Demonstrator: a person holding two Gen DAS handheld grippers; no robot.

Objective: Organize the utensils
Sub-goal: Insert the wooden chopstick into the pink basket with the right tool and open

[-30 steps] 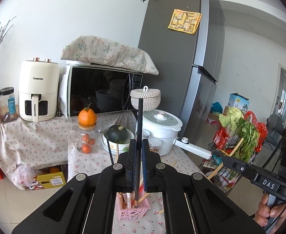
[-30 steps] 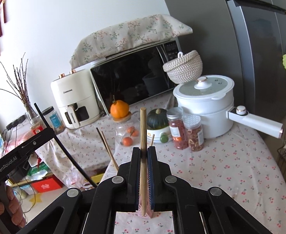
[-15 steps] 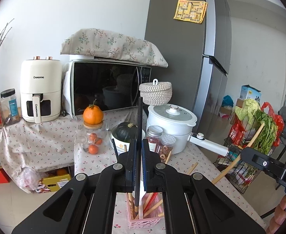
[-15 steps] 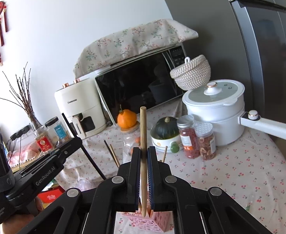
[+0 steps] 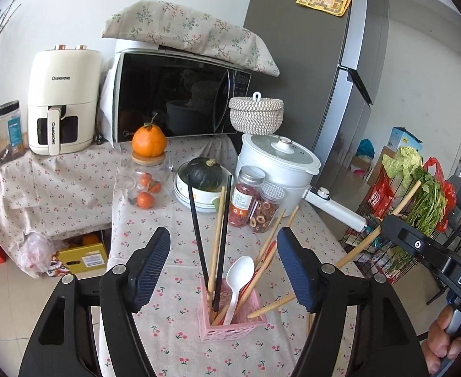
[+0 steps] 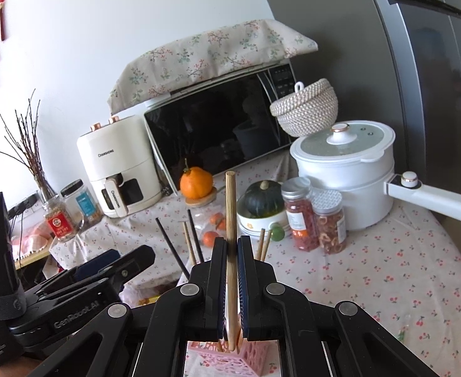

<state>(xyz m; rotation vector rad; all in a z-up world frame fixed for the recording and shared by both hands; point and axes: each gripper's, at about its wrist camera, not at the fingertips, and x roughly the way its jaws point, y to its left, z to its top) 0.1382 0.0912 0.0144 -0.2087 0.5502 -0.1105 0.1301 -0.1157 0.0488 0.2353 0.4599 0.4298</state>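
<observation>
Left tool (image 5: pixel 223 267): jaws opening, wide apart, nothing between the pads. A second ago they were clamped on a black chopstick (image 5: pixel 222 242); that stick now stands free in the pink basket (image 5: pixel 230 326), leaning against the other sticks. So the drop is made and one more utensil is filed.

Right tool (image 6: pixel 230 282): clenched on a wooden chopstick (image 6: pixel 230 220), held upright, lower end just above or just inside the basket's rim (image 6: pixel 230 358) — can't tell which, the tool's body covers it. Likely next to go in.

Basket sits near the table's (image 5: pixel 155 270) front edge on the cherry-print cloth. Inside: two black sticks, several wooden ones, a red pair, a white spoon (image 5: pixel 238 279). One wooden stick pokes out sideways over the right rim; a loose one seems to lie on the cloth beside it, partly behind the left tool's right finger.

In the left view the right tool's body and the hand (image 5: pixel 444 339) gripping it are cut off at the frame edge. Basket's bottom hidden in the right view.

Further back: spice jars, squash in a bowl, white pot, microwave, air fryer. None involved.
</observation>
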